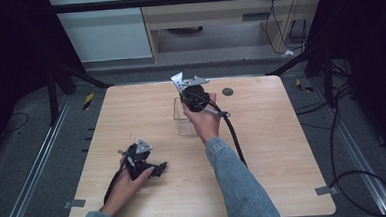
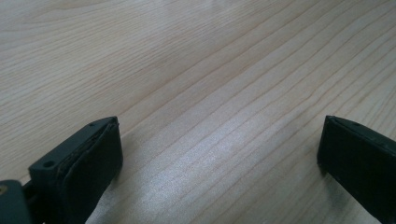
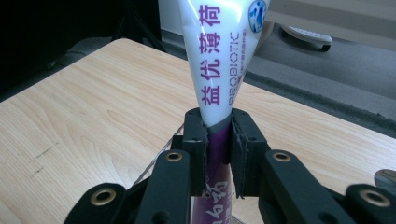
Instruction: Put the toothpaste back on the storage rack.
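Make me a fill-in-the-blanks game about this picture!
1. The right gripper is shut on a white and purple ____.
2. The left gripper has its jaws ____, with nothing between them.
3. The tube is held above a clear ____ on the table.

Missing words: tube; open; box

Tube [image 3: 219,60] above box [image 1: 183,118] on table [image 1: 283,149]

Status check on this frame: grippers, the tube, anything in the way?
Right gripper shut on toothpaste tube, above clear container. Left gripper open, empty, low over table. Nothing in the way.
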`<state>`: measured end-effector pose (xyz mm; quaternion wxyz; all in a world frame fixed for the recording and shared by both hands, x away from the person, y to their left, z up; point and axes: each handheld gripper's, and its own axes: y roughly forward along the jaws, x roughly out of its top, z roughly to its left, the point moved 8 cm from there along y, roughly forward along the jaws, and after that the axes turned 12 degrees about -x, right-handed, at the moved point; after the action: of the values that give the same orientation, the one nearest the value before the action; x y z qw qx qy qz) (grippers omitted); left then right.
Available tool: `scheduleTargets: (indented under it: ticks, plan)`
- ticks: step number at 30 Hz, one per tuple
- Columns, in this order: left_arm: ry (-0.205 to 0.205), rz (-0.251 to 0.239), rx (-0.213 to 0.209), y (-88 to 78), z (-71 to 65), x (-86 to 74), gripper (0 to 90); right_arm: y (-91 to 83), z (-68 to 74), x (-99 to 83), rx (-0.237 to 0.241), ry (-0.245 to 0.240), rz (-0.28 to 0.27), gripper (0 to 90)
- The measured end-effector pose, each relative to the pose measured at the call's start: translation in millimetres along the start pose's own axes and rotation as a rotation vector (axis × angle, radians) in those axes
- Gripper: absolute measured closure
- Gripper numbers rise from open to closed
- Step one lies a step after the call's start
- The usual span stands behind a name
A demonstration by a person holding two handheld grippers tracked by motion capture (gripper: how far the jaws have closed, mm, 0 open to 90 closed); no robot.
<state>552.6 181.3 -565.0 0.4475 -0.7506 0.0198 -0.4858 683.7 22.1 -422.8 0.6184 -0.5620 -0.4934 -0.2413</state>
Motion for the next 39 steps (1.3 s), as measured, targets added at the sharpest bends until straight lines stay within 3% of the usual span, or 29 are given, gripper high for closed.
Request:
scheduleTargets:
  ticks: [12, 39]
  plan:
    - [0.002, 0.004, 0.001, -0.3, 0.2, -0.2, 0.0, 4.3, 9.6, -10.5, 0.008, -0.009, 0.018, 77.8]
    - [0.003, 0.003, 0.0, -0.2, 0.2, -0.2, 0.0, 9.7, 15.8, -22.2, 0.01, -0.024, 0.043, 78.0]
